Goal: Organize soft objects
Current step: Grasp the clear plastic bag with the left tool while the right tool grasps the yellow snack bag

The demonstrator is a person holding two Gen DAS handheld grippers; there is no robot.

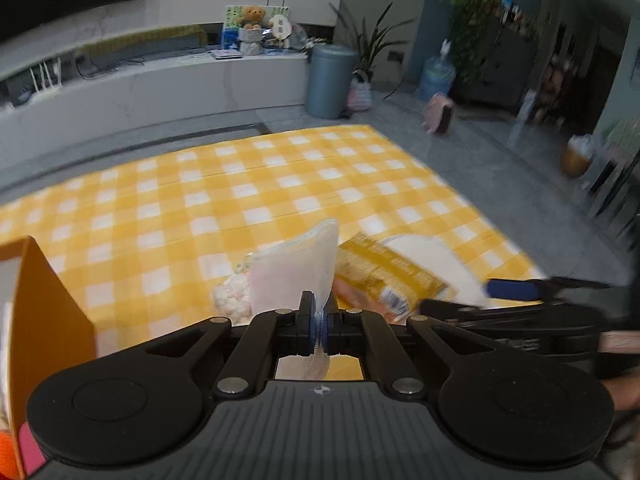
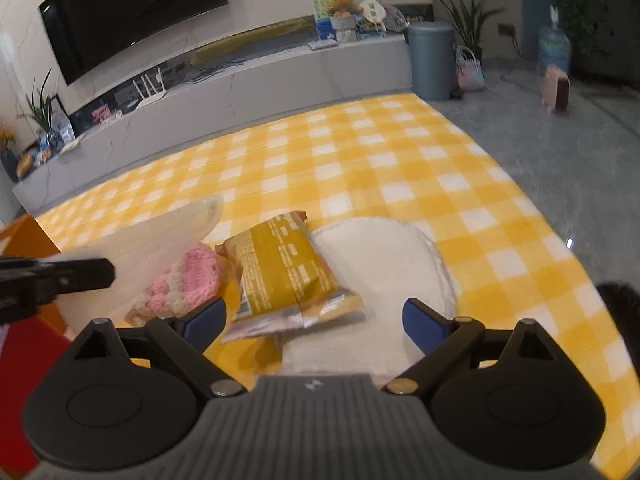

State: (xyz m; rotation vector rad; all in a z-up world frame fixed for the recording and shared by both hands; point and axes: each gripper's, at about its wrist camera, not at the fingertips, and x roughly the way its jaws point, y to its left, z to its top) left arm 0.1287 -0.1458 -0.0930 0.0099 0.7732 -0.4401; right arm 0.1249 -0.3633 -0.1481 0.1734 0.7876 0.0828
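We hold thin limp pouch (image 1: 294, 268) by edge, left gripper (image 1: 319, 320) clenched on it; right gripper (image 2: 314, 316) spread wide over crinkly, likely slippery snack packet (image 2: 280, 276): we grip mid-body.

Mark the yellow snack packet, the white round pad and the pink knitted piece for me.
Yellow plastic snack packet (image 2: 280, 268), right wrist view, middle of its printed face.
White round fluffy pad (image 2: 380, 256), right wrist view, its bare centre.
Pink and cream knitted piece (image 2: 188, 280), right wrist view, its pink top.
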